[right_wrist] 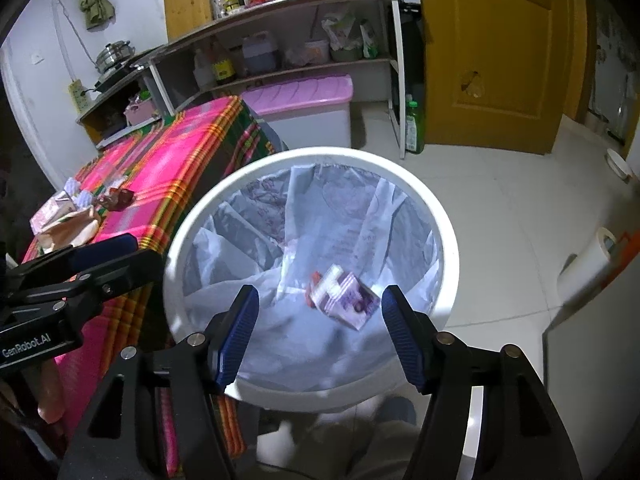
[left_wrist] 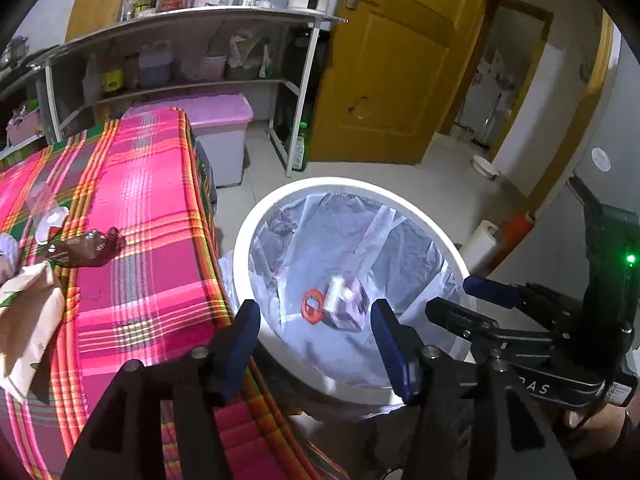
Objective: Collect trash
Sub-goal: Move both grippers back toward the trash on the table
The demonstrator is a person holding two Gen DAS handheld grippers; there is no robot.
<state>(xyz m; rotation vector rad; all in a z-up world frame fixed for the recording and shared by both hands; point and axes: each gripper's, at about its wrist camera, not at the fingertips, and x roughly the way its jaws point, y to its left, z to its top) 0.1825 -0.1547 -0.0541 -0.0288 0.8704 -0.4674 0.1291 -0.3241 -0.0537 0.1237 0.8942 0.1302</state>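
Two hand-held grippers hovering over a lined trash bin beside a plaid-covered worktop.

Left wrist view: the left hand-held gripper (left_wrist: 316, 328) is standing with jaws apart and empty above the white bin (left_wrist: 256, 216); a purple carton (left_wrist: 346, 304) and a red wrapper (left_wrist: 313, 305) are lying on the liner inside, while a brown wrapper (left_wrist: 86, 248) is lying near the worktop (left_wrist: 152, 200) edge facing the bin. Right wrist view: the right hand-held gripper (right_wrist: 320, 332) is likewise standing apart and empty over the bin (right_wrist: 448, 264), the carton (right_wrist: 348, 300) lying beneath it.

Dim, cool indoor light; strong fisheye bending and black vignette at edges; falling carton (right_wrist: 346, 294) motion-blurred
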